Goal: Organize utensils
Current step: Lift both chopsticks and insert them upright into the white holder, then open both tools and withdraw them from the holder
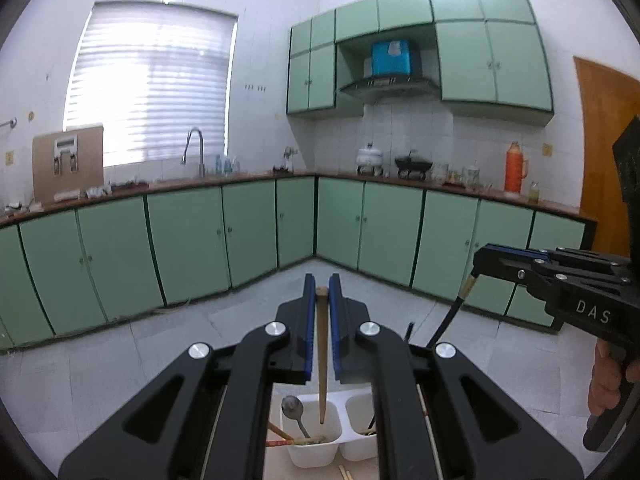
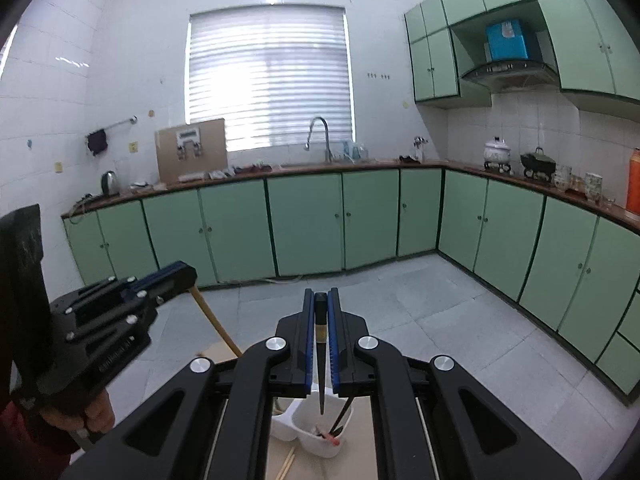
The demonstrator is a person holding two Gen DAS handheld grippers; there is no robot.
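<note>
The white two-compartment holder (image 1: 316,446) sits directly below both grippers. Above one compartment, where a metal spoon (image 1: 294,410) leans, hangs a wooden chopstick (image 1: 322,356), pinched upright between the nearly closed jaws of the left gripper (image 1: 322,292). Above the other compartment, the right gripper (image 2: 321,304) clamps a black chopstick (image 2: 321,360), tip pointing down.

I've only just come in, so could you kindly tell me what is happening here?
A person is sorting utensils in a kitchen with a handheld gripper in each hand. The left gripper holds a wooden chopstick tip-down over the left compartment of a white divided holder, where a metal spoon already stands. The right gripper holds a black chopstick tip-down over the other compartment, which holds dark chopsticks. Neither is released yet.
</note>
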